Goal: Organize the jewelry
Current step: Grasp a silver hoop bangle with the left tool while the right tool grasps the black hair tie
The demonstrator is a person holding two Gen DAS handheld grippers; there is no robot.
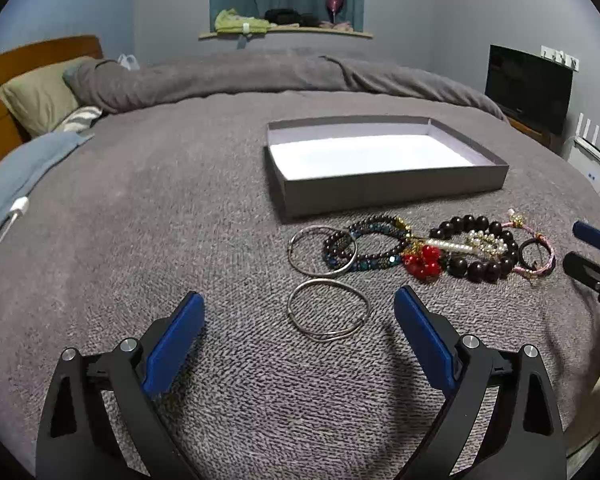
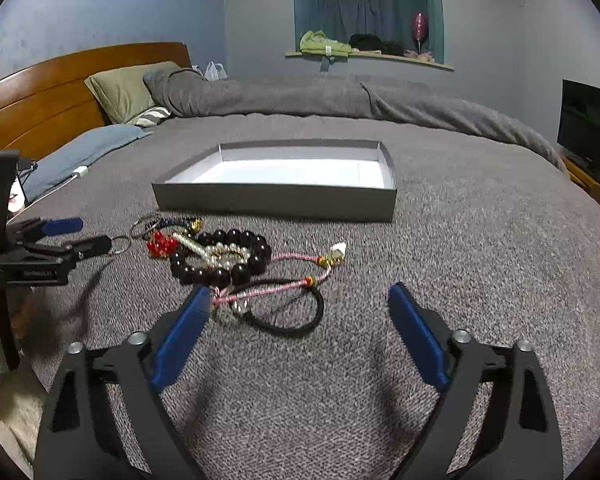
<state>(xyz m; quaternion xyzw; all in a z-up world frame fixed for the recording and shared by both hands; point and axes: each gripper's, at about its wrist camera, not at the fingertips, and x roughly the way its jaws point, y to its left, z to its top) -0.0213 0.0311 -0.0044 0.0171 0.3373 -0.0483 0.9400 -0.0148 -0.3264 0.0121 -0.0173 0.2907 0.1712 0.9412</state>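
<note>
A pile of jewelry lies on the grey blanket in front of a shallow grey box (image 1: 396,190) (image 2: 276,200) with a white inside. My left gripper (image 1: 299,297) is open, and a silver bangle (image 1: 327,280) lies on the blanket between its blue pads. Behind it are a second bangle (image 1: 290,251), a blue beaded rope (image 1: 364,225) and red beads (image 1: 424,264). My right gripper (image 2: 299,292) is open around a black hair tie (image 2: 320,304) and a pink cord bracelet (image 2: 296,257). Its left fingertip (image 2: 202,300) is beside the cord's end. Dark wooden beads (image 2: 220,274) lie just beyond.
Each gripper shows in the other's view: the right gripper (image 1: 574,246) at the pile's right end and the left gripper (image 2: 94,234) at its left end. Pillows (image 2: 128,90) and a wooden headboard (image 2: 40,96) are at the left. A dark screen (image 1: 528,84) stands at the right.
</note>
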